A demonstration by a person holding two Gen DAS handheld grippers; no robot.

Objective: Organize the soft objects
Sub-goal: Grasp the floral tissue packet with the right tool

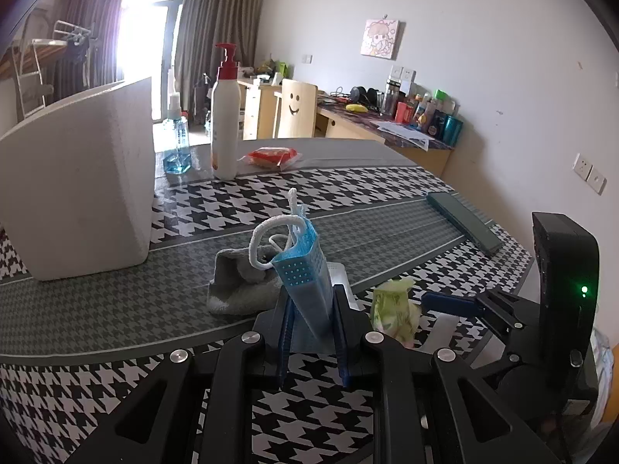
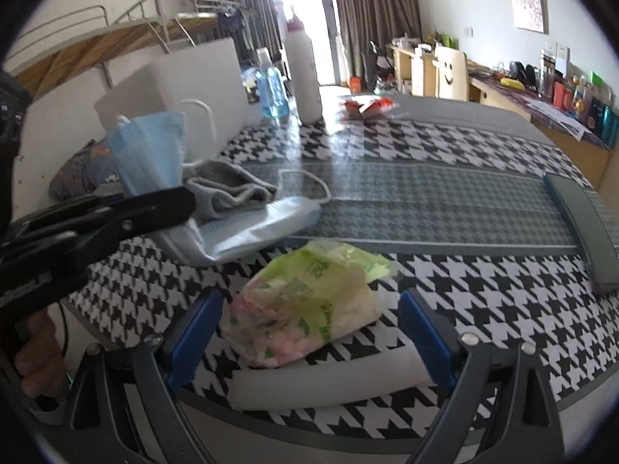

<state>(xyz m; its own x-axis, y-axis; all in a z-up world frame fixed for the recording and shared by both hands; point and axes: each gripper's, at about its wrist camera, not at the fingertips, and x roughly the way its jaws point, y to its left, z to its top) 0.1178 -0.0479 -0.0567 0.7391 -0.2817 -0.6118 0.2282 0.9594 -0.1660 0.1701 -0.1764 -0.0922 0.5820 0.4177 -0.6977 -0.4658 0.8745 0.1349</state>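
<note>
My left gripper (image 1: 311, 309) is shut on a folded blue face mask (image 1: 305, 270) with white ear loops and holds it upright above the table; the mask also shows in the right wrist view (image 2: 149, 150). Behind it lies a grey sock (image 1: 241, 282), which the right wrist view shows too (image 2: 228, 189). A second, pale mask (image 2: 251, 228) lies flat on the table. My right gripper (image 2: 311, 332) is open, its blue fingers (image 2: 195, 332) on either side of a green and pink tissue pack (image 2: 305, 305), not closed on it. The white foam box (image 1: 77, 178) stands at the left.
A white pump bottle (image 1: 225, 116), a blue spray bottle (image 1: 177, 143) and a red snack packet (image 1: 272, 156) stand at the table's far side. A dark green flat case (image 1: 462, 220) lies at the right. The table has a houndstooth cloth (image 2: 445, 178). A white roll (image 2: 329, 381) lies by the near edge.
</note>
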